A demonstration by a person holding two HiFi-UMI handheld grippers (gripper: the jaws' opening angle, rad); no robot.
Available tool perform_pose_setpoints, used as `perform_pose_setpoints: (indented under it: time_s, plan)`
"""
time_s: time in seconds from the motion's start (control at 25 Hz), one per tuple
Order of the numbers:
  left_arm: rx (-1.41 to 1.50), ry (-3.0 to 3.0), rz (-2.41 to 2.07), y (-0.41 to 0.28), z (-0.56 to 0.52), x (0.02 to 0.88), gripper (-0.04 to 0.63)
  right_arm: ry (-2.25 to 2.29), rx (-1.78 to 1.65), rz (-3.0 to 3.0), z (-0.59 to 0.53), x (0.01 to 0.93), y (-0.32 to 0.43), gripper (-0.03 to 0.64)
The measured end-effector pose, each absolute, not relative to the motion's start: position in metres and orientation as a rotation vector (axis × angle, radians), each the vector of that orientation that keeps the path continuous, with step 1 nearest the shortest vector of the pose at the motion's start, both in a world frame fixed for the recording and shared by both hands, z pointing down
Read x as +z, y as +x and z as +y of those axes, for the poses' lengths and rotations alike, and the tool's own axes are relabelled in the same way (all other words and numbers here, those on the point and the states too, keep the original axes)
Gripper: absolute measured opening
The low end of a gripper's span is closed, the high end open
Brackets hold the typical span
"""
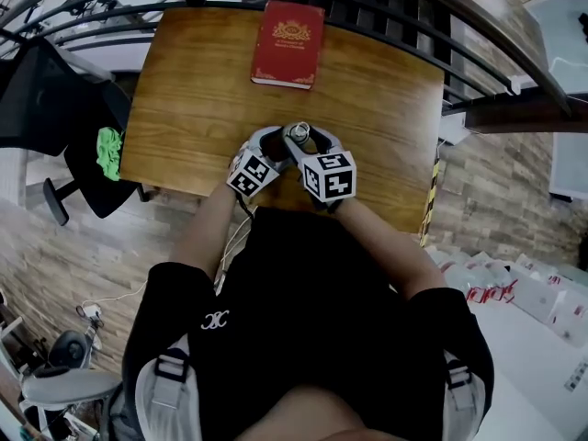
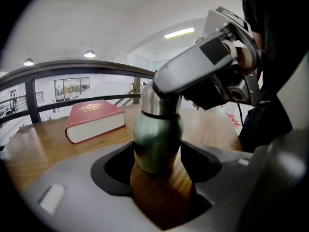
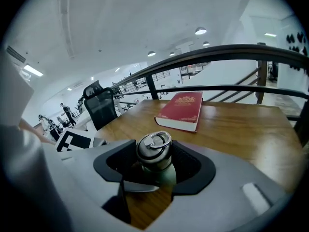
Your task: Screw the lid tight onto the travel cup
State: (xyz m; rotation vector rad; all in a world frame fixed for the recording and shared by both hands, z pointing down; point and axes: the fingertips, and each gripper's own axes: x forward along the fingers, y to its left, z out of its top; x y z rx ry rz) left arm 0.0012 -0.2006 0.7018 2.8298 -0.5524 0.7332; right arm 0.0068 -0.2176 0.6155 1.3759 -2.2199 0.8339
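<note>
Open tabletop (image 1: 188, 108) between red book (image 1: 288, 44) and cup (image 1: 297, 136)

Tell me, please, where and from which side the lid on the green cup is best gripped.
Probably the lid by its round side wall, squeezed from opposite sides, coming from above at a slant, since the cup stands upright.

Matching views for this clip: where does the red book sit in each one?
Head view: red book, top centre, at the table's far edge.
Left gripper view: left of centre.
Right gripper view: just right of centre.
Shared landmark: travel cup, nearer than the book everywhere.
</note>
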Motion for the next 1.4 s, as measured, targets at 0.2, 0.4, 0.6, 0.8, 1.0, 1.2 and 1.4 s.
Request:
perform_pose_setpoints:
  time_s: [0.2,0.4,0.6,0.8,1.0,1.2,1.4]
  plan:
    - [0.746,2.783,-0.587,-0.001,-0.201,0.704,0.351,1.316,0.750,-2.328,-0.213,0.611,0.008,0.236]
    - [0.763,2.723,-0.684,-0.008,-0.200,0.701,0.349,1.320,0.583,-2.426,-0.207,0.597,0.026,0.236]
    - [0.695,2.658,-0.861,-0.028,-0.201,0.681,0.334,1.390,0.394,-2.499,-0.216,0.567,0.045,0.171]
    - [0.557,2.641,-1.158,-0.058,-0.214,0.626,0.192,1.525,0.245,-2.556,-0.234,0.522,0.067,0.045]
    - [0.399,2.596,-1.483,-0.085,-0.226,0.552,0.096,1.638,0.141,-2.576,-0.244,0.485,0.095,0.005]
    - [0.271,2.452,-1.785,-0.117,-0.238,0.484,0.063,1.787,0.054,-2.545,-0.252,0.444,0.131,0.003]
    - [0.263,2.413,-1.922,-0.119,-0.235,0.440,0.054,1.966,0.002,-2.494,-0.256,0.400,0.175,0.003]
